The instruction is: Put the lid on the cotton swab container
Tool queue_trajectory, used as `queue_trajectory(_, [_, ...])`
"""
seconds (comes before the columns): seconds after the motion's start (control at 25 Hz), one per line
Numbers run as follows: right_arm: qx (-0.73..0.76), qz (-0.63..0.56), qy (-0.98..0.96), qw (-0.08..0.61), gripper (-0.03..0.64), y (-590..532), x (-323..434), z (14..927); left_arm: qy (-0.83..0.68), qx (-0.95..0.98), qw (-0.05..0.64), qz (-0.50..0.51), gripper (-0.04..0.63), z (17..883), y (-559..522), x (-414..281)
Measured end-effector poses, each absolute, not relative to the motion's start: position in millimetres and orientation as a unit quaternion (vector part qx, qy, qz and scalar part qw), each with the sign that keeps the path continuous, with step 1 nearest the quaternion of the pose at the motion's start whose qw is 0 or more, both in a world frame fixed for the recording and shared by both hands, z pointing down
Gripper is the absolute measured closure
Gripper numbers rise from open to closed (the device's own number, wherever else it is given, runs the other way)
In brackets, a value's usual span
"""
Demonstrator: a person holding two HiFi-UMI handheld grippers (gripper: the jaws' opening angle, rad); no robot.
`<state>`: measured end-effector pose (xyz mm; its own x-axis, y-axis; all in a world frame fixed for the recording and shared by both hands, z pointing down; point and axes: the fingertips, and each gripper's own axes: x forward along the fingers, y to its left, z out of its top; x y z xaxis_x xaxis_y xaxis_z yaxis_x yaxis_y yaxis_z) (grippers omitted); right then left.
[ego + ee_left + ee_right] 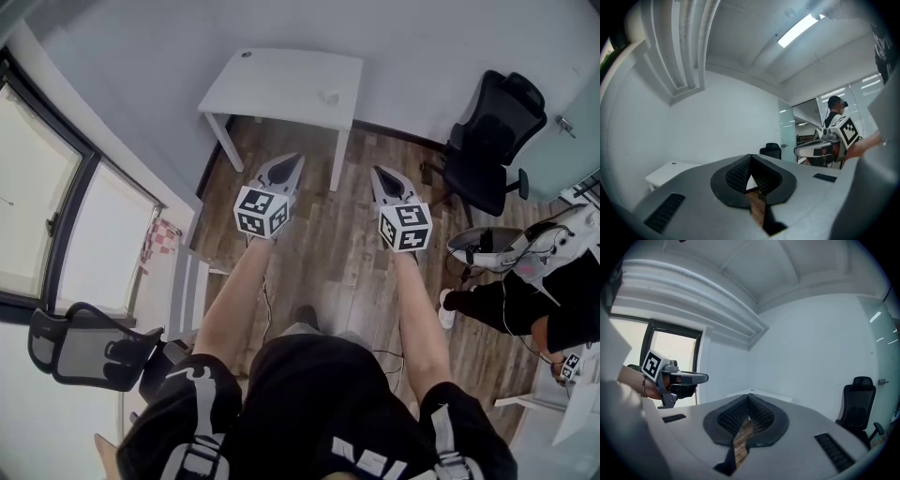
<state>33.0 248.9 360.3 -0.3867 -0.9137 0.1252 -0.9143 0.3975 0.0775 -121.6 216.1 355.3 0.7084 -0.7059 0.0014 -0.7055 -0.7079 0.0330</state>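
A bare office room with a wood floor has a white table against the far wall. What is likely the cotton swab container shows only as a small pale speck near the table's right edge, and no lid can be made out from here. The left claw and right claw hang in mid-air well short of the table, both closed tight on nothing. The container is probably light, slippery plastic, so steady its side and pinch the lid by its rim.
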Motion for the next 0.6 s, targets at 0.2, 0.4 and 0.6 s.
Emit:
queue_trajectory(0.2, [0.554,0.005,-0.829,0.072,0.603,227.8,34.8,362.8,-0.378,0.925,0.018,0.000,0.571,360.5,195.2,-123.5])
queue_trajectory(0.4, [0.554,0.010,-0.829,0.072,0.603,206.0,45.2,366.8,-0.380,0.925,0.022,0.003,0.571,365.3,174.2,-117.0])
queue_trajectory(0.6, [0.548,0.014,-0.833,0.069,0.603,170.1,57.8,370.8,-0.388,0.921,0.024,0.006,0.570,369.5,144.4,-107.4])
